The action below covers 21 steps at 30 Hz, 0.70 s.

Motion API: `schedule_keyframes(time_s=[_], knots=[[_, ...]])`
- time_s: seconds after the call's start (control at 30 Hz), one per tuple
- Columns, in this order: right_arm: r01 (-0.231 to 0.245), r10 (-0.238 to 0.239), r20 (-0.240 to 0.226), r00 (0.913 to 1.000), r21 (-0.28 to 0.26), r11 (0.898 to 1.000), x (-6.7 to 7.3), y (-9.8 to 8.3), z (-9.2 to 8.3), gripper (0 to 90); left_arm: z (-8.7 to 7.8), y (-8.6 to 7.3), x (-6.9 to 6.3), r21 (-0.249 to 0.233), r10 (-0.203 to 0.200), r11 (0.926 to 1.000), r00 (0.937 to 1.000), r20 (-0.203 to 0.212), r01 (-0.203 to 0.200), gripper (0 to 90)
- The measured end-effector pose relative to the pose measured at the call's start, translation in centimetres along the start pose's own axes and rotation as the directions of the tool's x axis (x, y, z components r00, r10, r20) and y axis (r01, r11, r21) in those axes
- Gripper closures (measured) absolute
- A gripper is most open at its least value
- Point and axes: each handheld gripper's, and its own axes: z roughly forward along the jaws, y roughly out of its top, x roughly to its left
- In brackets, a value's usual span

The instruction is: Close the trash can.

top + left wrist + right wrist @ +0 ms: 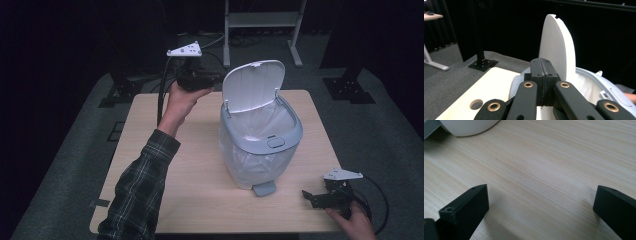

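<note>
A white pedal bin [260, 150] with a grey rim stands in the middle of the wooden table [150, 150]. Its white lid [254, 84] is raised upright and a clear liner bag shows inside. My left gripper [212, 80] hovers just left of the lid, held high over the table's far edge. In the left gripper view my left gripper [544, 75] has its jaws pressed together with nothing between them, and the lid [557, 50] stands edge-on right behind. My right gripper [311, 197] rests low at the table's near right corner, and in the right gripper view my right gripper [540, 206] is wide open over bare wood.
The bin's grey pedal [264, 188] sticks out at its front base. A round cable hole [476, 104] is cut in the table's far left corner. A metal stand [262, 30] and dark stand bases [348, 85] sit on the grey carpet beyond the table.
</note>
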Motion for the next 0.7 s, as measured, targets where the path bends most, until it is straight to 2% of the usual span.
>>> schedule_keyframes(time_s=[0.4,0.7], knots=[[0.0,0.0,0.0,1.0,0.0,1.0,0.0,0.0,0.0,0.0,1.1,0.0,-2.3,0.021,0.034,0.9991,0.9972,0.066,-0.036,90.0],[0.002,-0.002,0.001,1.0,0.0,1.0,0.0,0.0,0.0,0.0,2.1,-0.2,-3.7,0.051,0.041,0.9976,0.9913,0.125,-0.048,90.0]])
